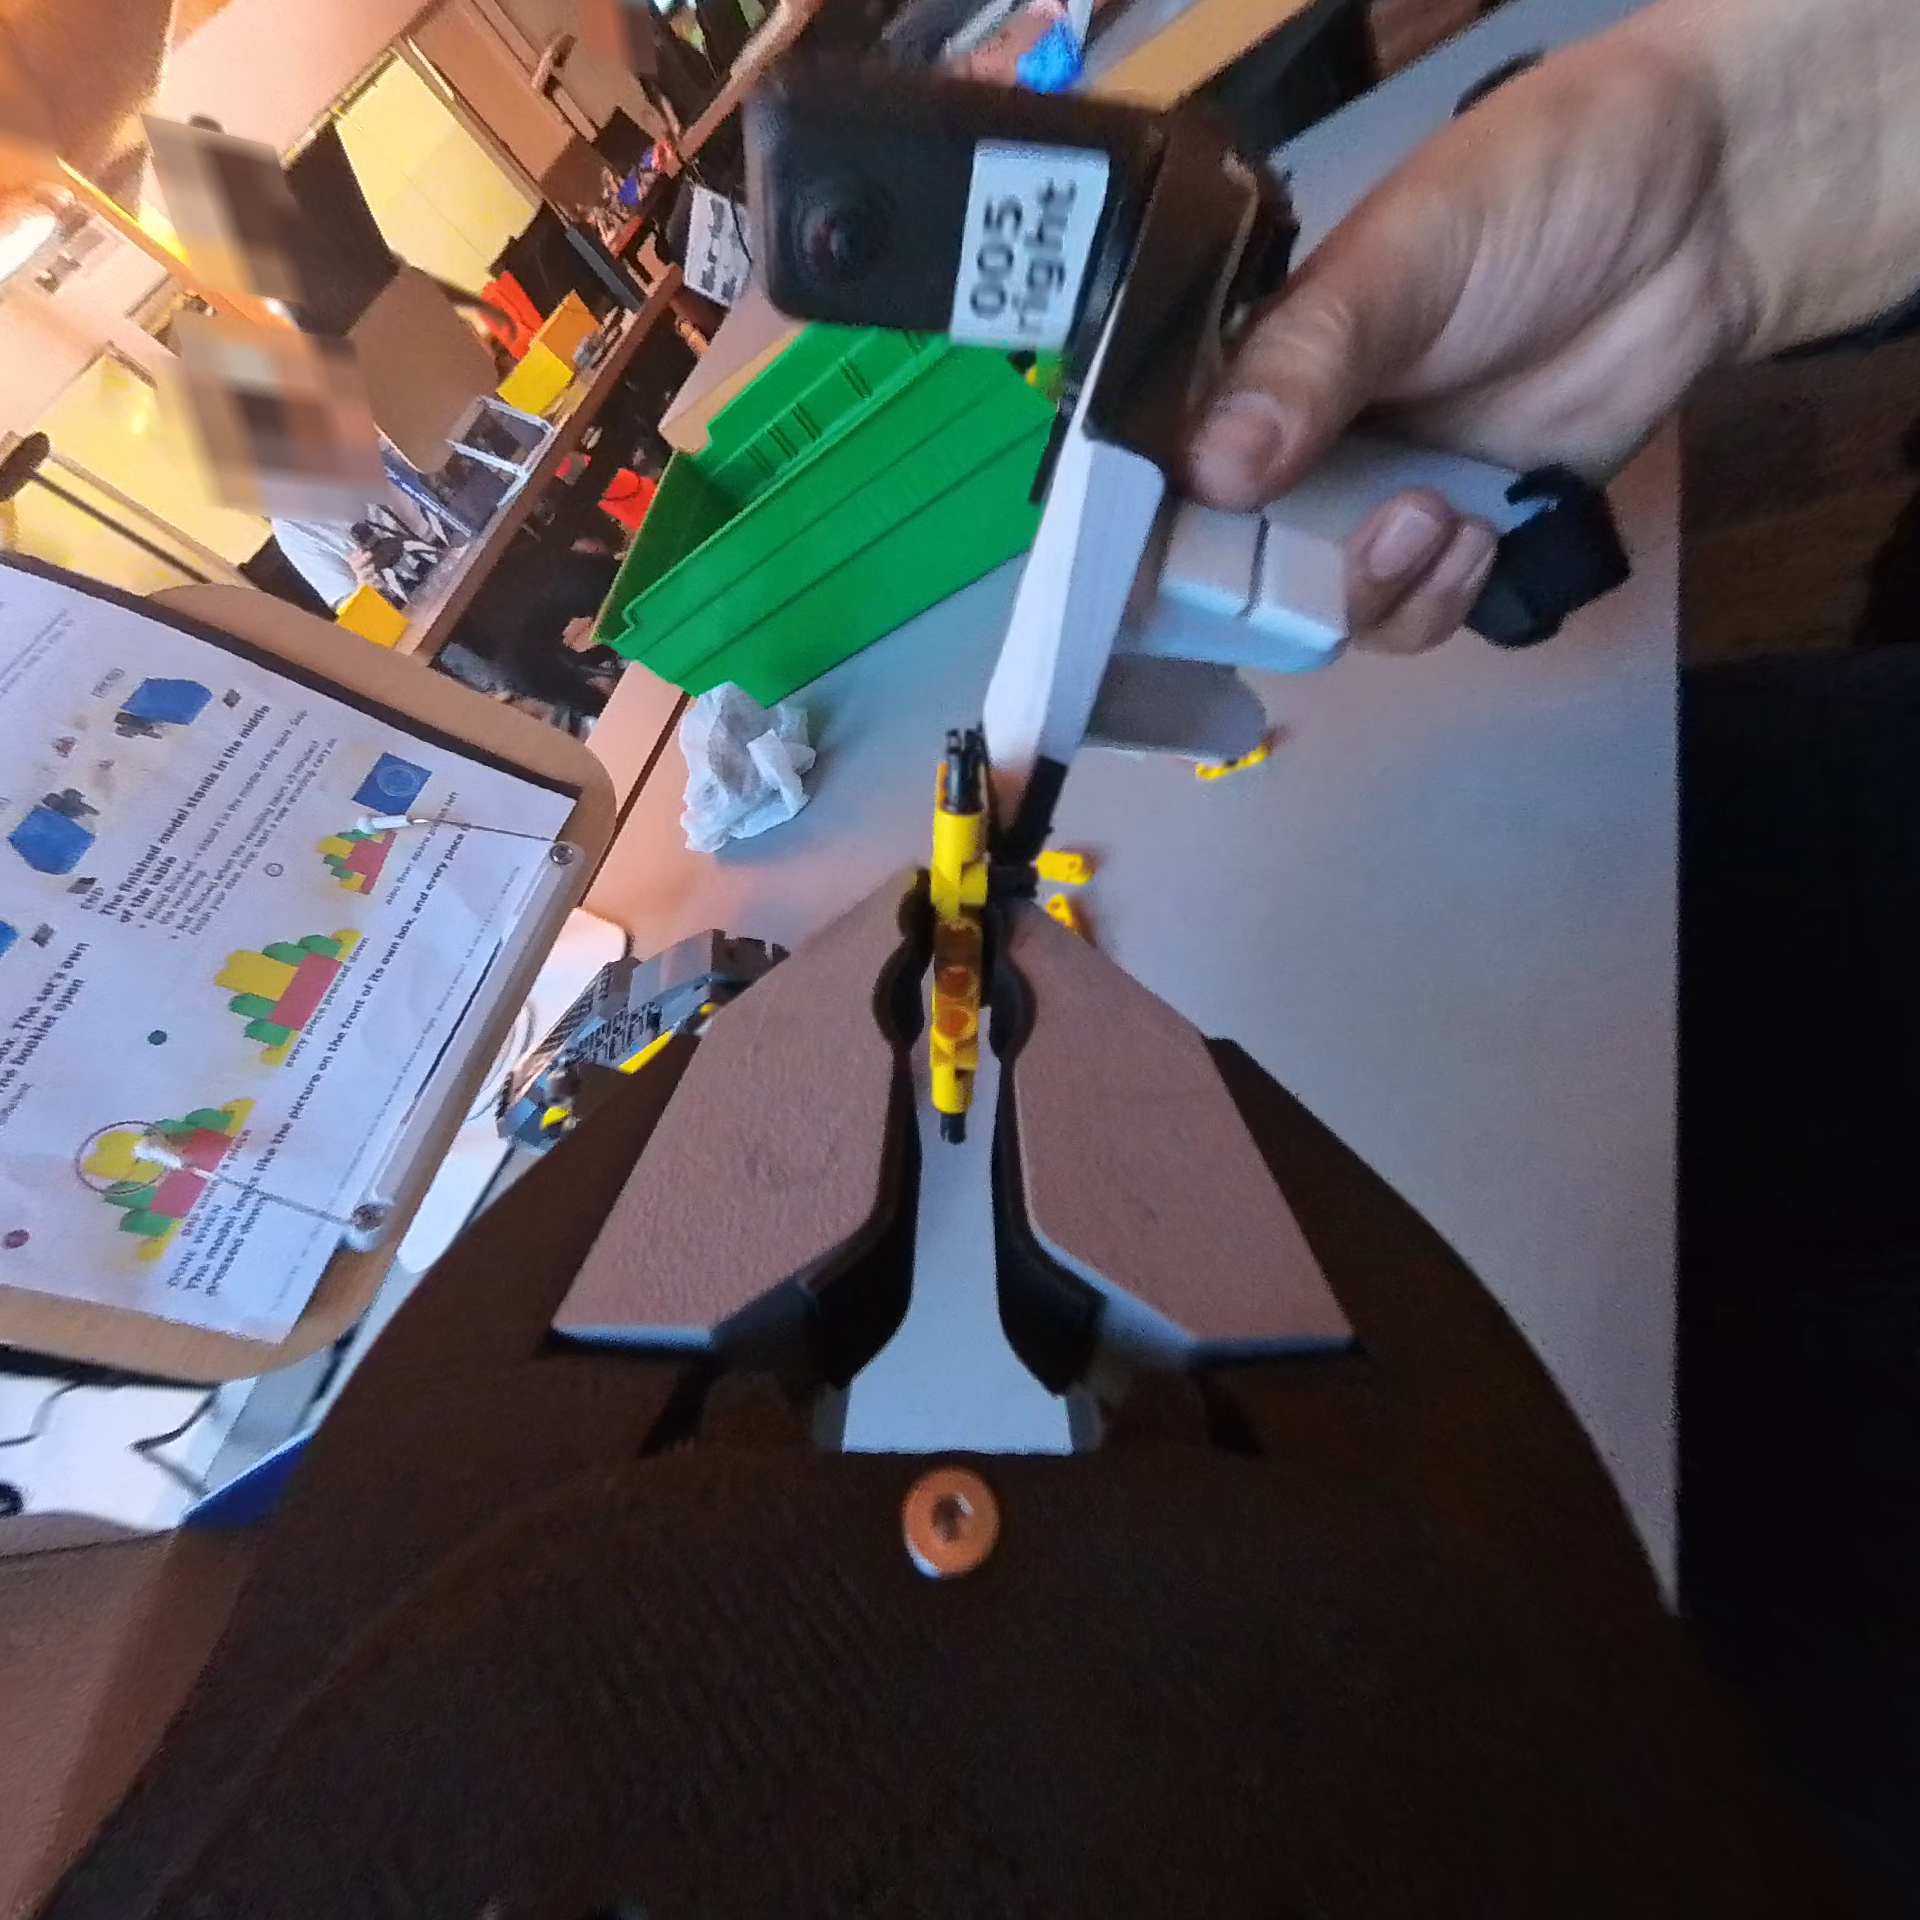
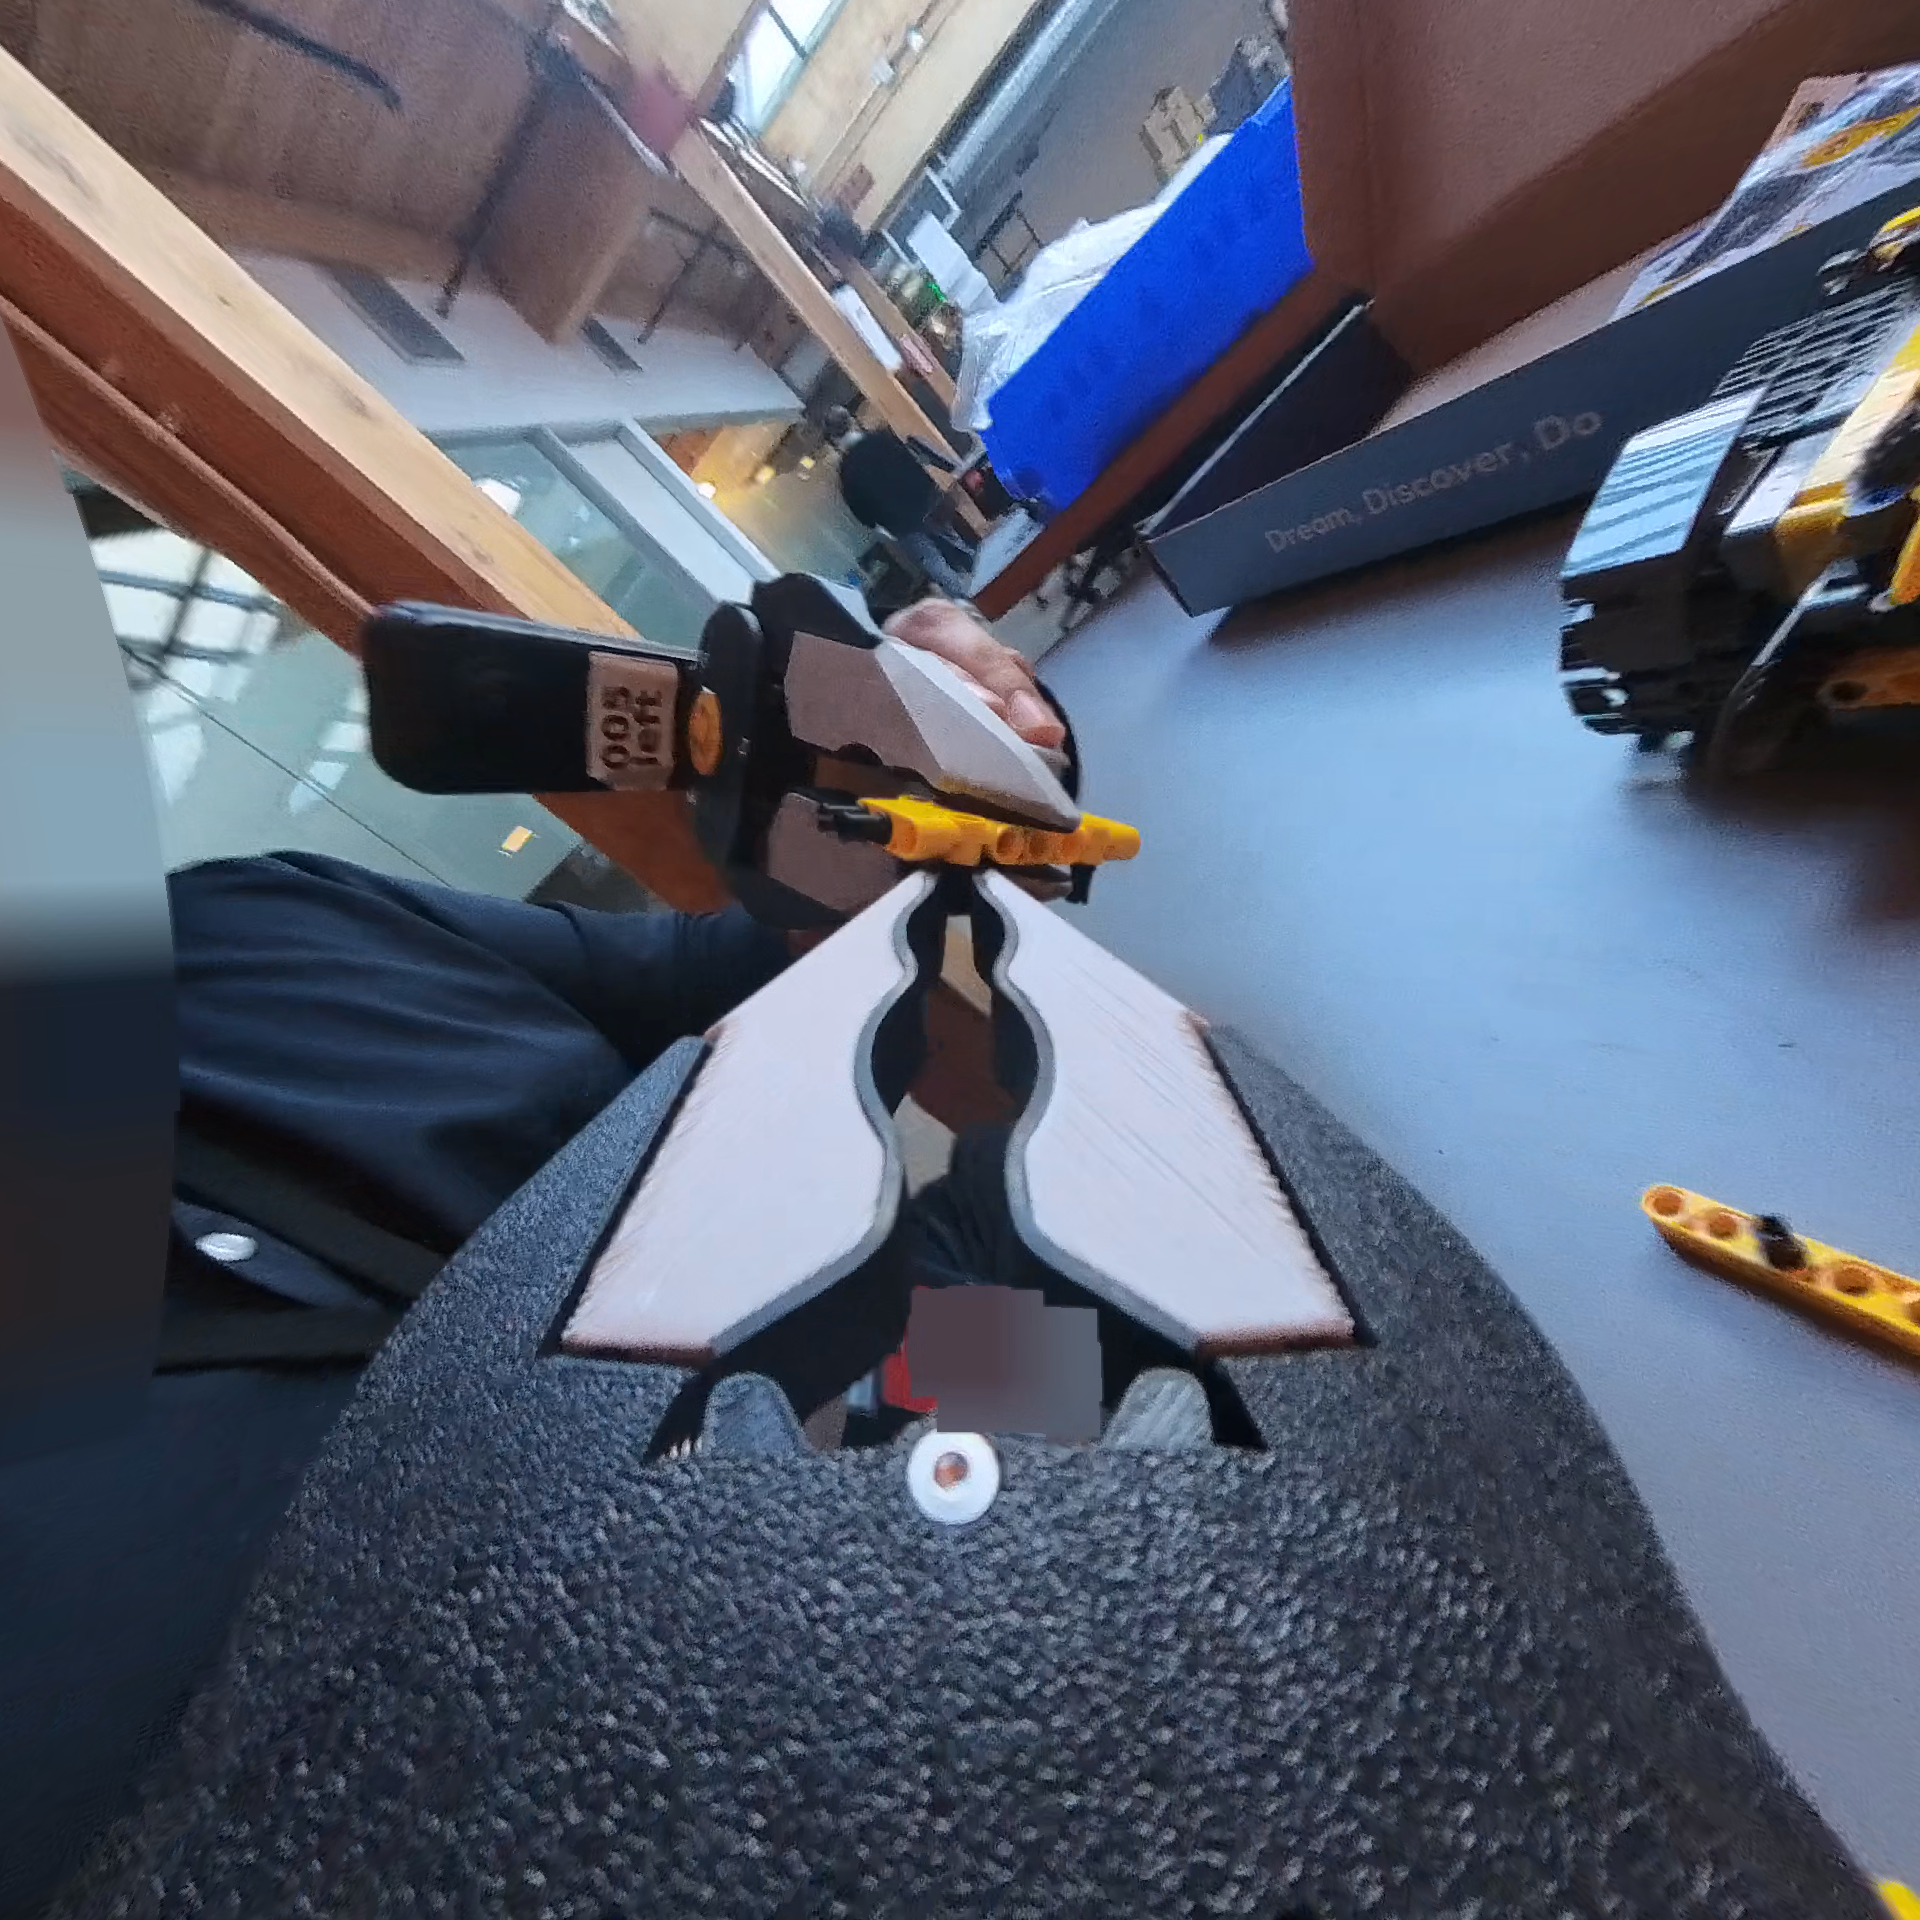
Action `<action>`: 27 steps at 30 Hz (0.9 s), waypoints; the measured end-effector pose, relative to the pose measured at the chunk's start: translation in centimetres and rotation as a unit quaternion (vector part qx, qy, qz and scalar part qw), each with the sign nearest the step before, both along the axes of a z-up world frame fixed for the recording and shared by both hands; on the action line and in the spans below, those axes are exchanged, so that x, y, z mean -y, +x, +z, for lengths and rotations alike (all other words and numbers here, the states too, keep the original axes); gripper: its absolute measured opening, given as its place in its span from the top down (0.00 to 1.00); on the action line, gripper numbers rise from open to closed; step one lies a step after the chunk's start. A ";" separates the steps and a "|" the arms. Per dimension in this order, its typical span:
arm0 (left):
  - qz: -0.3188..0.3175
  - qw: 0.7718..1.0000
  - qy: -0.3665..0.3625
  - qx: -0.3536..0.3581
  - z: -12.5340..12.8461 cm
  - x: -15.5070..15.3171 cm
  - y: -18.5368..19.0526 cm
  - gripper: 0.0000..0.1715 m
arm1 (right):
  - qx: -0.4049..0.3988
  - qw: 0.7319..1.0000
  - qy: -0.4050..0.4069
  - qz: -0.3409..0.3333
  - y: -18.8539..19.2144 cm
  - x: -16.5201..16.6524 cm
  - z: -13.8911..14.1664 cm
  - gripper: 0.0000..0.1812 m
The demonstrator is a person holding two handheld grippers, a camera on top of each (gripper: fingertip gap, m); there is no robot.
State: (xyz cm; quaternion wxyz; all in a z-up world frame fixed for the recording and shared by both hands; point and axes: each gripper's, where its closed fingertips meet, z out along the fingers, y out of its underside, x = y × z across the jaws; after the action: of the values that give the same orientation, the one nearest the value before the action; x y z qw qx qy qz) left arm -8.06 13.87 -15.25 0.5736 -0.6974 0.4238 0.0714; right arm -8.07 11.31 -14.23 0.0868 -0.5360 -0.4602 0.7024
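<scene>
My left gripper is shut on a yellow holed beam with black pins and holds it above the grey table. The beam runs lengthwise between the fingers and sticks out past the tips. My right gripper, held by a hand, is shut on a small black piece and presses it against the side of the yellow beam. The right gripper also shows in the left wrist view, coming in from above. The left gripper also shows in the right wrist view.
A green bin and crumpled tissue lie beyond. A picture sheet on a wooden board stands left. A grey-yellow brick vehicle and its box sit nearby. A loose yellow beam and small yellow pieces lie on the table. Left and right tips are no more than a few centimetres apart.
</scene>
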 end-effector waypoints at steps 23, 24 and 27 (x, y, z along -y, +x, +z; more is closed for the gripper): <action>0.064 0.986 -0.155 -0.009 -7.7 -1.8 -3.3 0.97 | 0.277 0.859 0.428 -0.042 1.7 -4.9 -12.1 0.92; 0.063 0.985 -0.161 -0.004 -8.0 -1.8 -3.3 0.97 | 0.275 0.860 0.427 -0.044 1.8 -5.0 -12.0 0.91; 0.058 0.983 -0.176 0.018 -8.5 -1.8 -3.2 0.97 | 0.273 0.861 0.426 -0.051 2.2 -5.5 -11.8 0.91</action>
State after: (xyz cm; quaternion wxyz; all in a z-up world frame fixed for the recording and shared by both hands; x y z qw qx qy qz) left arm -11.26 15.66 -23.73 0.4442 -0.8121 0.3781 0.0169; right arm -5.87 16.80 -26.04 0.2134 -0.6397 -0.6917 0.2586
